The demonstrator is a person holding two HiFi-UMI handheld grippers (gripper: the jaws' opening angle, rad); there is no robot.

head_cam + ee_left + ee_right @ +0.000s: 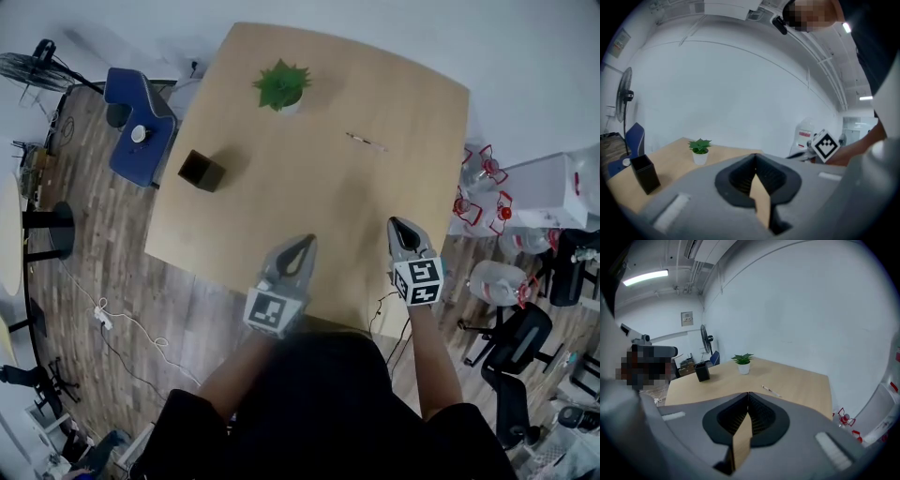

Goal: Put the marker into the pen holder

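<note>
The marker (366, 142) is a thin pale pen lying flat on the wooden table (281, 225), at the far right. In the right gripper view the marker (771, 391) lies ahead of the jaws. The black square pen holder (201, 171) stands upright near the table's left edge; it also shows as the pen holder (644, 173) and the pen holder (701, 371). My left gripper (305, 242) and right gripper (399, 225) hover over the near edge, well short of both objects. Both are shut with nothing between their jaws: left gripper (754, 157), right gripper (748, 394).
A small green plant in a white pot (281, 84) stands at the table's far side. A blue chair (139, 122) sits left of the table. Water jugs (495, 281) and office chairs (520, 347) crowd the floor to the right. A cable (122, 323) runs along the floor.
</note>
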